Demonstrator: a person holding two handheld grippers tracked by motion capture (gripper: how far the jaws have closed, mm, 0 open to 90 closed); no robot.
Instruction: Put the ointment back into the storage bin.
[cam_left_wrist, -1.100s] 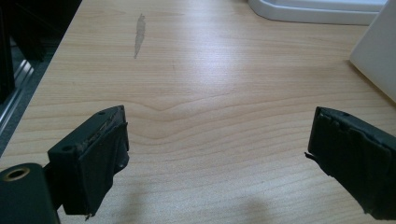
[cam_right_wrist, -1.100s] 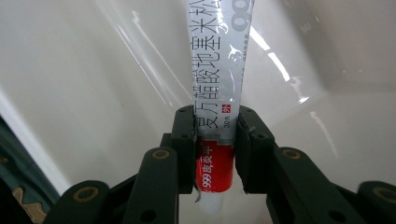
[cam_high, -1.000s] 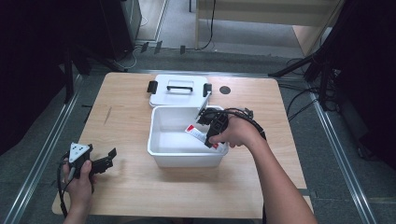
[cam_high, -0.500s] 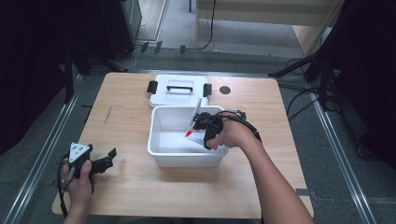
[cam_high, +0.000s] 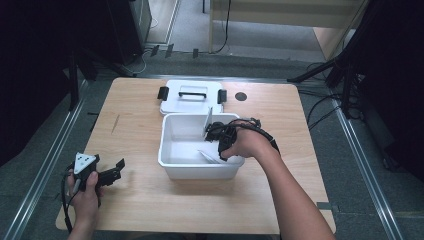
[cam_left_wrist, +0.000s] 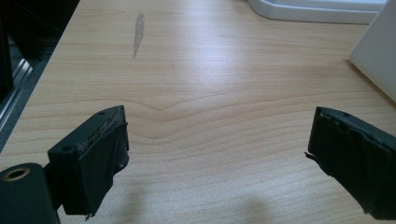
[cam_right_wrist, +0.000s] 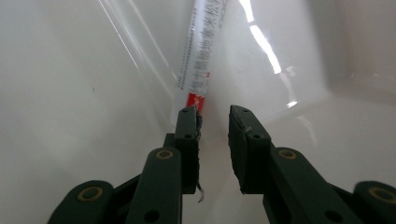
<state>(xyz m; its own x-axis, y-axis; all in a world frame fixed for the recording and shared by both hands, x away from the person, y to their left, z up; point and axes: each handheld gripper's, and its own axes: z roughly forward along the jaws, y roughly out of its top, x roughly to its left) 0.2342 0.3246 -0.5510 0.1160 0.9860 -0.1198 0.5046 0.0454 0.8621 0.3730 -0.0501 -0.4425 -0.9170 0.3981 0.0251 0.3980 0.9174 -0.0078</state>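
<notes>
Two hand-held grippers on the go here. The right hand-held gripper (cam_high: 216, 131) is reached down inside the white bin (cam_high: 170, 159) in the middle of the worktop (cam_high: 280, 200). Seen from the right gripper view, its jaws are parted with a small gap, and a flat packet with a red band and printed text (cam_right_wrist: 200, 51) stands just ahead of them, leaning against the bin's inner wall. The red end sits right at the tip of one jaw, maybe touching its outer side, but the packet isn't between the jaws, so it's released, not pinched. In the high view a thin white sheet-like thing (cam_high: 208, 122) sticks up at a tilt right beside that gripper; can't tell if it's the same packet.

The left hand-held gripper (cam_high: 116, 171) rests low near the front left corner of the worktop, well apart from the bin, jaws spread wide with bare wood between them.

The bin's lid (cam_high: 191, 95) lies flat just behind the bin, black latches at each end.
</notes>
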